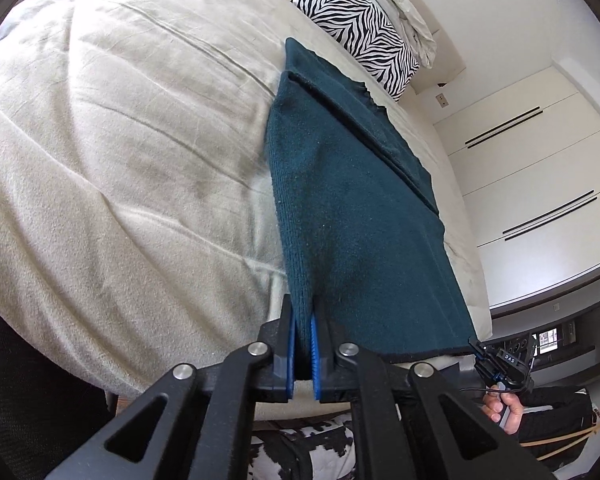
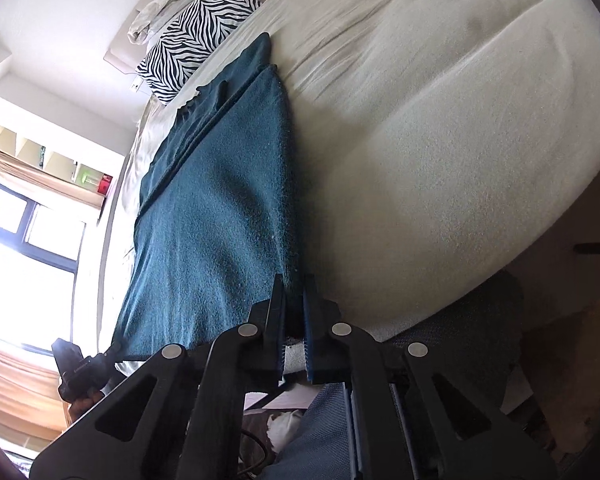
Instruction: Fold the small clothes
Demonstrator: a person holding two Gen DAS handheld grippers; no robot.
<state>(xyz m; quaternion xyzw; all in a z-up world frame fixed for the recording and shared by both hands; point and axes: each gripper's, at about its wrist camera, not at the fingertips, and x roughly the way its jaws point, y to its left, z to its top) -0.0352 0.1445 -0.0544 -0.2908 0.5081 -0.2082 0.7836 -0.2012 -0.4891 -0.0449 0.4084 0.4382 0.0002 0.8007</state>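
Observation:
A dark teal knit garment [image 1: 348, 184] lies stretched along the edge of a cream-covered bed [image 1: 120, 140], with a fold line running down it. My left gripper [image 1: 303, 320] is shut on one near corner of its hem. My right gripper [image 2: 294, 292] is shut on the other near corner of the garment [image 2: 216, 208], and it also shows small in the left wrist view [image 1: 496, 364]. The left gripper shows small in the right wrist view [image 2: 80, 368]. The near hem is held taut between the two grippers.
A zebra-print pillow [image 1: 364, 24] and a crumpled beige cloth [image 1: 400, 0] lie at the head of the bed. White wardrobe doors [image 1: 540, 152] stand beside the bed. A window [image 2: 32, 224] and shelves [image 2: 60, 160] are on the other side.

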